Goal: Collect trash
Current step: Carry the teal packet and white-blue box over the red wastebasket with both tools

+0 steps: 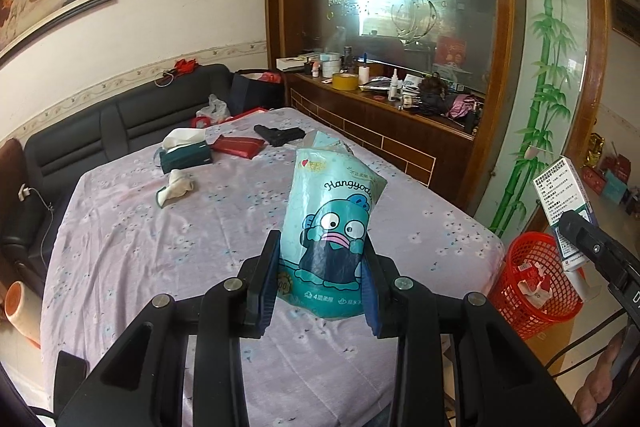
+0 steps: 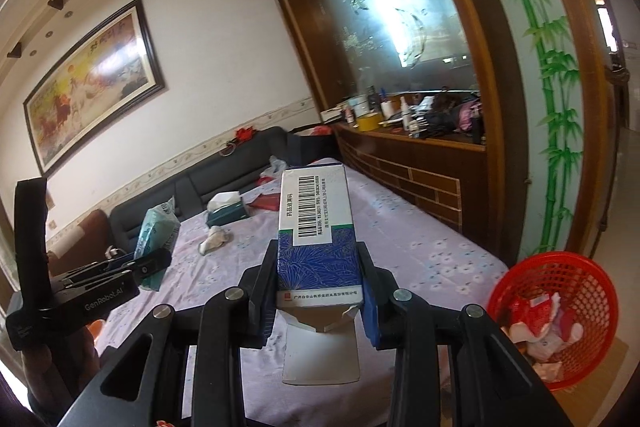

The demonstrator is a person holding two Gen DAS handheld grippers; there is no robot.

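Two grippers raised over table (image 1: 140, 247) — left gripper (image 1: 322, 279) pinches wrapper (image 1: 332, 219) | right gripper (image 2: 318, 287) pinches box (image 2: 316, 227)

Left gripper (image 1: 322, 281) jaws clamp a teal cartoon-printed plastic tissue pack (image 1: 332, 227) above the lilac floral-clothed counter (image 1: 160, 267).
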